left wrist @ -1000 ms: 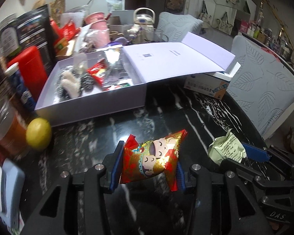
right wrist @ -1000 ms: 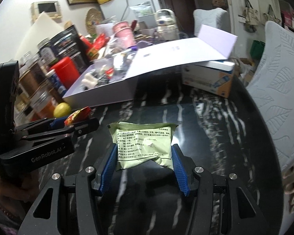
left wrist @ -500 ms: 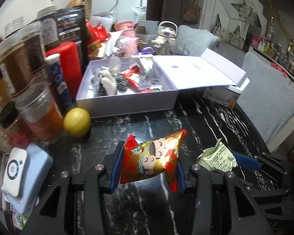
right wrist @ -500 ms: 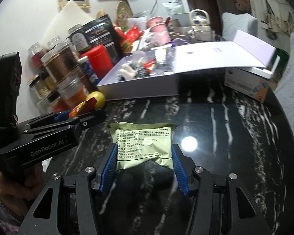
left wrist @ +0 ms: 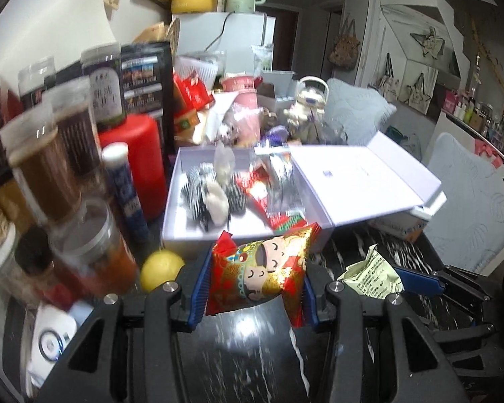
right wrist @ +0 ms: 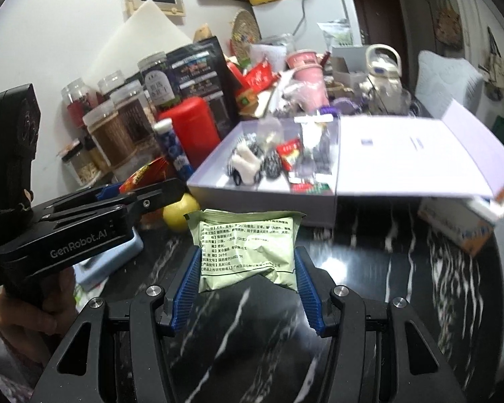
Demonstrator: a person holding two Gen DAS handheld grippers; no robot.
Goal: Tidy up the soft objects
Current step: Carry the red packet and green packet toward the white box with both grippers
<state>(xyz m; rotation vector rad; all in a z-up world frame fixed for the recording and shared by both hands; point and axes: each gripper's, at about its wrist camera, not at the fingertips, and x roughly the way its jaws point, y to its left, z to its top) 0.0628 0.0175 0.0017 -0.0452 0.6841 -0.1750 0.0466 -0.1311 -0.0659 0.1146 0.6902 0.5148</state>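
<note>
My left gripper is shut on a red and gold snack packet with cartoon faces, held above the black marble table in front of the open white box. My right gripper is shut on a pale green sachet with printed text, to the right of the left gripper. The green sachet also shows at the right of the left wrist view. The box holds several soft items and packets; its lid lies open to the right.
A yellow lemon lies left of the box front. Jars, a red canister and a blue tube crowd the left. A small carton sits under the lid. A white and blue device lies at near left.
Both grippers have moved with their packets still held; the views have tilted up and shifted, so the box and the jars on the left now appear closer.
</note>
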